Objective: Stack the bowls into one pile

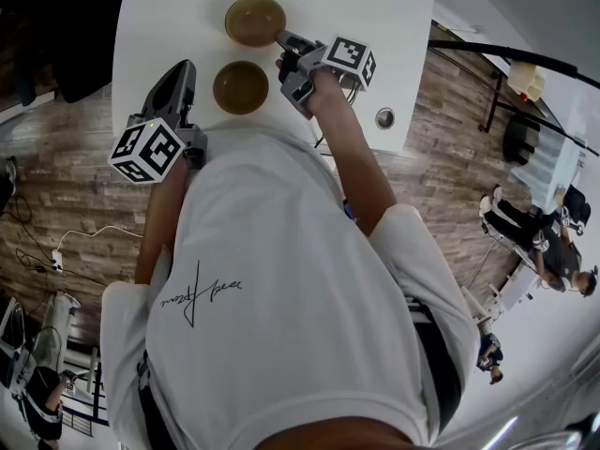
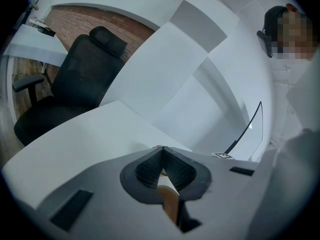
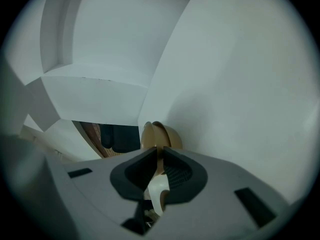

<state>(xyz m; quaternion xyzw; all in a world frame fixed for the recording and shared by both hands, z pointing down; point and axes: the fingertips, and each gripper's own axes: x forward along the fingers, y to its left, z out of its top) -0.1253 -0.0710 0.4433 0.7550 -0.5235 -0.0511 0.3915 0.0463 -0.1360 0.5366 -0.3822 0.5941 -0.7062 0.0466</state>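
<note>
The right gripper has its jaws clamped on the near-right rim of the far bowl, which sits toward the far edge of the white surface. The second bowl sits just nearer on the surface, apart from the first. The left gripper hangs just beside that bowl's left side, its jaws together on nothing.
</note>
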